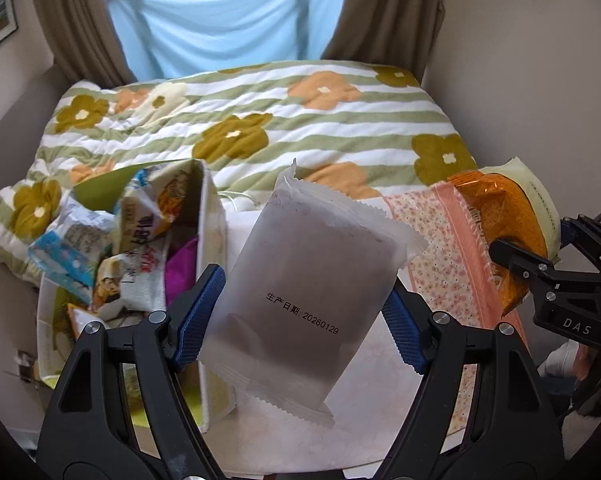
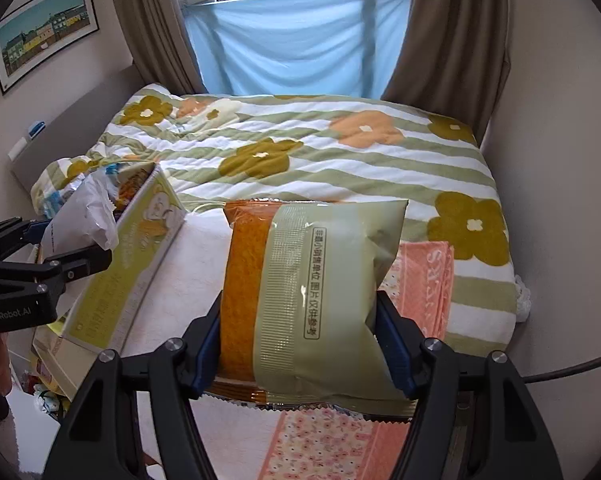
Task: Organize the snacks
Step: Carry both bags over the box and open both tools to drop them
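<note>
Over the bed, both my grippers tilt downward. My left gripper (image 1: 300, 312) is clamped on a frosted white packet (image 1: 308, 280), smooth with zigzag edges. My right gripper (image 2: 300, 344) is squeezing a puffy green-and-orange bag (image 2: 320, 300). Only the left view looks into the fabric box (image 1: 210, 248) stuffed with crinkly snacks (image 1: 140, 240); the right one shows the wall picture (image 2: 44, 34).

In the left wrist view, the frosted packet (image 1: 312, 280) sits at frame centre between the pads of the left claw (image 1: 304, 312). The box of snacks (image 1: 140, 248) stands at lower left, the patterned cloth (image 1: 440, 248) at right, with the quilt (image 1: 300, 120) behind both. In the right wrist view, the sealed bag (image 2: 324, 288) fills the centre inside the right claw (image 2: 300, 348), the box at left.
</note>
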`<state>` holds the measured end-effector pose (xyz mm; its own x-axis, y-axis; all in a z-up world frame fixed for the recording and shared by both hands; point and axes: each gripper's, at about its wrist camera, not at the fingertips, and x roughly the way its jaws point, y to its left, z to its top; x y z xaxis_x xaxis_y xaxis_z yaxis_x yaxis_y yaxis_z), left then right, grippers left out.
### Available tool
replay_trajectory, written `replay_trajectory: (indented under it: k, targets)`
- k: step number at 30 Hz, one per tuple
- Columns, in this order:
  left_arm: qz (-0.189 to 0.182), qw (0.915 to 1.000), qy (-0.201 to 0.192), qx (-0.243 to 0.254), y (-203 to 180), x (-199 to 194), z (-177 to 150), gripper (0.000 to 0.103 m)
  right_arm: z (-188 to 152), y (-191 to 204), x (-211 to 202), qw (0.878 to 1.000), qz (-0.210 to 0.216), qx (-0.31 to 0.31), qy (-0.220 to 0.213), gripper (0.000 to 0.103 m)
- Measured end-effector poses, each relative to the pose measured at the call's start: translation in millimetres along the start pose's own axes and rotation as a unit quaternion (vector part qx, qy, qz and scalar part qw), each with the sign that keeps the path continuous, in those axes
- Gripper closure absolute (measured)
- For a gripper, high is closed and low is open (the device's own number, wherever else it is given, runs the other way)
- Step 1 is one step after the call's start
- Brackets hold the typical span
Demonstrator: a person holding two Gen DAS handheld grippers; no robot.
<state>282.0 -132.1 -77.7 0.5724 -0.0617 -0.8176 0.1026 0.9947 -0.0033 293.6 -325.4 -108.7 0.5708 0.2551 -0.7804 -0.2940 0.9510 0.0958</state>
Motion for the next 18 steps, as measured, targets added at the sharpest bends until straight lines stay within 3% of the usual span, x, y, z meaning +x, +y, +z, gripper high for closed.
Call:
replay_trajectory:
  k: [10,18]
  targets:
    - [0.046,0.9964,-0.042,-0.058,89,-52,-13,0.029,32,105,-8,0.995,0.076,-0.052,-0.025,0.039]
    - [0.025,0.9954,-0.019,-0.09,182,-44,-39,0.029,35,191,5,0.995,0.086,-0.05,-0.019,0.039]
